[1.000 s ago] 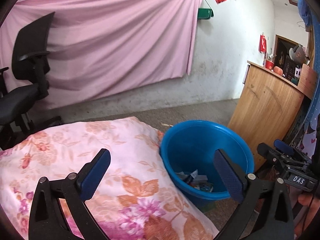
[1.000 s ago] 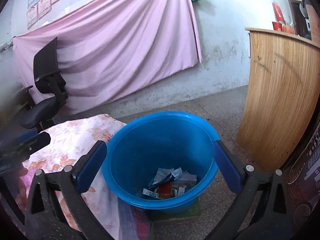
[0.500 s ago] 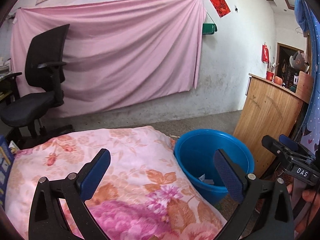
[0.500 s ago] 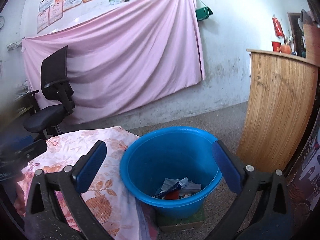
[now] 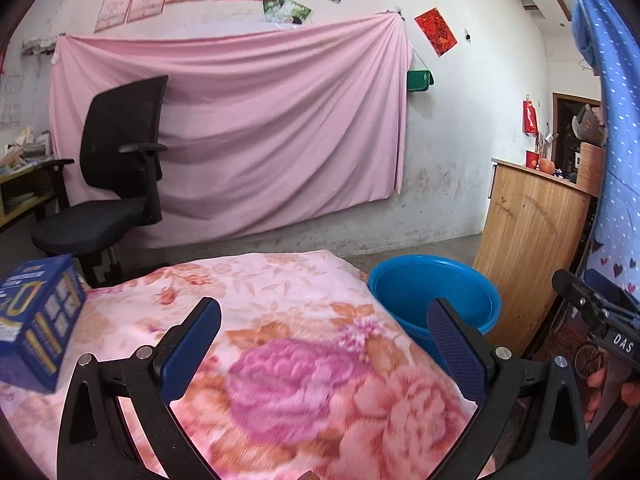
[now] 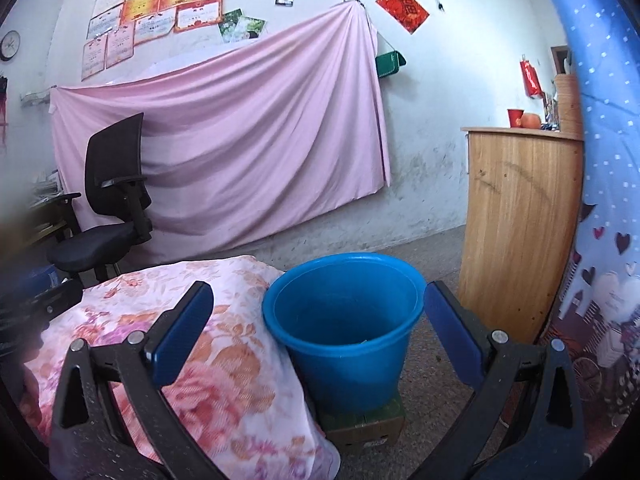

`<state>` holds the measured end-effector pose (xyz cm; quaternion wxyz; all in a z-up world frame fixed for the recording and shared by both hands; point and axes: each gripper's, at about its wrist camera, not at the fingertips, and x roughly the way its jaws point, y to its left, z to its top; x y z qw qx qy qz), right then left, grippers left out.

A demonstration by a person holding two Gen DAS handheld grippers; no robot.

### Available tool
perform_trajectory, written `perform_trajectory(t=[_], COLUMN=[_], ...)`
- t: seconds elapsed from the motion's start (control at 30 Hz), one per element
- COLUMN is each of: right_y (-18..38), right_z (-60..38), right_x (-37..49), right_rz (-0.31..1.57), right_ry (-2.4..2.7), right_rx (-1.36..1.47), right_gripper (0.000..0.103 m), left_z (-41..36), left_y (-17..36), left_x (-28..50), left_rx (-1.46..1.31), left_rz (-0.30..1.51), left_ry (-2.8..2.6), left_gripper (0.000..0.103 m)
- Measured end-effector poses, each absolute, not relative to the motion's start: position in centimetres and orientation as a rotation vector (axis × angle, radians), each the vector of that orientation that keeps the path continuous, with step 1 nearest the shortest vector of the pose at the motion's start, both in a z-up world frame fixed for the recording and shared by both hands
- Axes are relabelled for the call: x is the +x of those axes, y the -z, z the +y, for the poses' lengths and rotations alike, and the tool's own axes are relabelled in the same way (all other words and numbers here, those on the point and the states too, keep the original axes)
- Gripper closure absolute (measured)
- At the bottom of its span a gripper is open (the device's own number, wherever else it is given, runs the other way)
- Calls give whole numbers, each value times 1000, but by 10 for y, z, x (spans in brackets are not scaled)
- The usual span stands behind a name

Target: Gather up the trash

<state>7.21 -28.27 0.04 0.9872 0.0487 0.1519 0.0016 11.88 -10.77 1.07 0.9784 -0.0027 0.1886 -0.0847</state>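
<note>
Floral pink quilted cloth (image 5: 280,344) draped over a raised surface, presumably a bench; both grippers are held above its near side. Round blue plastic bucket (image 6: 344,332) standing on a flat cardboard box (image 6: 362,426) on the floor, touching the cloth's right edge; its contents are almost wholly hidden at this angle. Blue printed cardboard carton (image 5: 36,320), tilted, at the cloth's left edge, its long axis running roughly away from the camera; it is the only loose item visible and the probable next piece of trash. Left gripper (image 5: 324,344): fingers spread wide, nothing between them, aimed at the middle of the cloth with the carton well off to their left. Right gripper (image 6: 316,340): fingers spread wide, empty, framing the bucket. The left gripper is judged the nearer to the carton; reaching it would call for a leftward swing, then a carry right to the bucket.
</note>
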Motion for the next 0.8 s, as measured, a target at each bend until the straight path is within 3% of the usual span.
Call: perform_trajectory(t=[0.4, 0.8], right_y=[3, 2], right_z=[-250, -240], right_x=[-7, -18], right_rz=[265, 230], right_ry=[6, 6], right_rx=[60, 37], right_gripper=[0, 0], left_z=[-78, -68], left_y=[-6, -9], left_x=[45, 25], left_rx=[-33, -39], left_rz=[314, 273], left_ry=[158, 145], left_gripper=[2, 2])
